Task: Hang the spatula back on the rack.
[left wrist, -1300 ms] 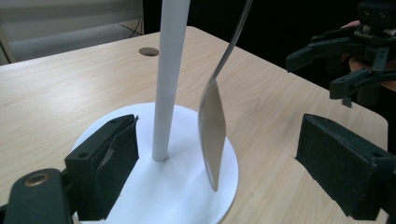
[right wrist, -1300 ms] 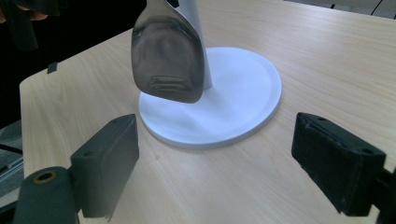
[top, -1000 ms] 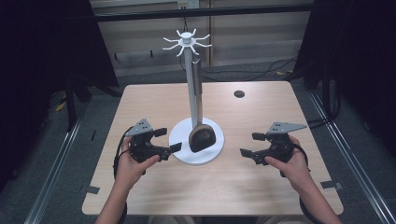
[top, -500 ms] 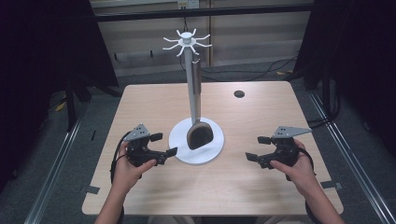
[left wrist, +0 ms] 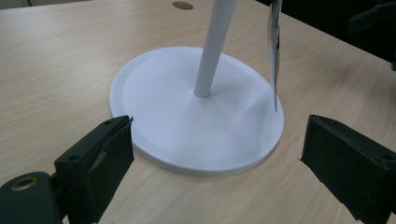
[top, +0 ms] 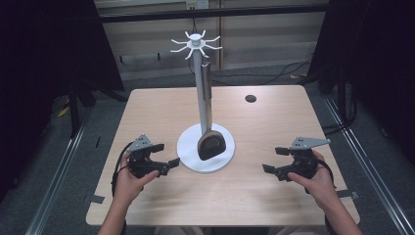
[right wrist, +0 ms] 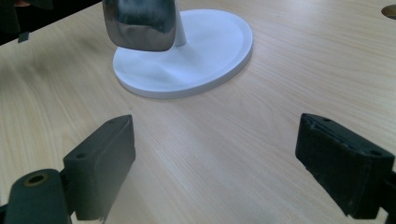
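A white hook stand rises from a round white base at the table's middle. A metal spatula hangs from one of its top hooks, its blade just above the base. In the left gripper view the spatula is seen edge-on over the base. In the right gripper view its shiny blade hangs before the base. My left gripper is open, just left of the base. My right gripper is open, apart from the base on its right. Both hold nothing.
A small dark round hole lies in the wooden table at the back right. Metal rails run along the floor on both sides. Dark curtains stand behind and beside the table.
Both hands have drawn back toward the near edge and slightly outward, away from the stand's base. The jaws stay open. The spatula hangs unchanged.
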`<state>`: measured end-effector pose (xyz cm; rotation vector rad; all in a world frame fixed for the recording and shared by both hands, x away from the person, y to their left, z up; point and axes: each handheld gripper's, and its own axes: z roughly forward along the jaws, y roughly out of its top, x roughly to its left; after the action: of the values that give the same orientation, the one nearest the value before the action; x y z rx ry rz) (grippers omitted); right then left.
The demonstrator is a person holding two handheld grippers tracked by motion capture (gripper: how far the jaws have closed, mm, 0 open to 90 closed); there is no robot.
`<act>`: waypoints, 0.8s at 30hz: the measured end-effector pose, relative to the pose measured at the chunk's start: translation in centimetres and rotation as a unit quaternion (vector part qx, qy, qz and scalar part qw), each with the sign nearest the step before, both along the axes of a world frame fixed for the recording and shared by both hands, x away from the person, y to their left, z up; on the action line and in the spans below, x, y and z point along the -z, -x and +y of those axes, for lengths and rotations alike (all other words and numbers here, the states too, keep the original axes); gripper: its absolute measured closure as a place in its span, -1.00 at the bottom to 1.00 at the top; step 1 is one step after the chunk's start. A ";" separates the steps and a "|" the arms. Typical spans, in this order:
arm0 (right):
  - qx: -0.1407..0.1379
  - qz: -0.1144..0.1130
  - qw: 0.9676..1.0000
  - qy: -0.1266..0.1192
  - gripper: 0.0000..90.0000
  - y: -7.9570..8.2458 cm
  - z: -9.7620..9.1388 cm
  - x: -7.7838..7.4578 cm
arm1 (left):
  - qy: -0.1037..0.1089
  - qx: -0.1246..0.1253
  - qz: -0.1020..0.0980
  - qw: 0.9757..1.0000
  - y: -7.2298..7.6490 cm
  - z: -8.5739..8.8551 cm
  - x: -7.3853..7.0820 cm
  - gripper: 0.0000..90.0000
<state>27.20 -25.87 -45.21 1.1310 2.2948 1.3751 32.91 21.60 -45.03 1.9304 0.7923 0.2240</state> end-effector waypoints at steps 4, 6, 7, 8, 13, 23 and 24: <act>0.001 -0.003 1.000 0.004 -0.74 0.2 -0.3 0.2 | -0.009 0.003 0.001 1.000 0.0 0.2 0.3 -0.80; 0.001 -0.003 1.000 0.003 -0.75 0.2 -0.4 0.3 | -0.014 0.002 0.000 1.000 0.0 0.3 0.4 -0.80; 0.002 -0.003 1.000 0.005 -0.75 0.3 -0.4 0.4 | -0.018 0.001 -0.001 1.000 0.0 0.4 0.5 -0.80; 0.002 -0.003 1.000 0.005 -0.75 0.3 -0.5 0.5 | -0.017 0.001 -0.001 1.000 0.0 0.4 0.6 -0.80; 0.009 0.001 1.000 0.009 -0.75 0.5 -1.0 0.9 | -0.034 0.001 -0.005 0.999 0.0 0.9 1.0 -0.82; 0.016 0.005 0.999 0.028 -0.78 0.8 -1.7 1.8 | -0.050 -0.002 0.006 0.999 -0.1 1.7 2.0 -0.84; 0.017 0.006 0.999 0.030 -0.78 0.8 -1.8 1.8 | -0.054 0.000 0.003 0.999 -0.1 1.8 2.1 -0.84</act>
<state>26.38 -27.68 -47.06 1.1558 2.2987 1.2812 33.02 23.41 -47.18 2.0329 0.7990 0.2649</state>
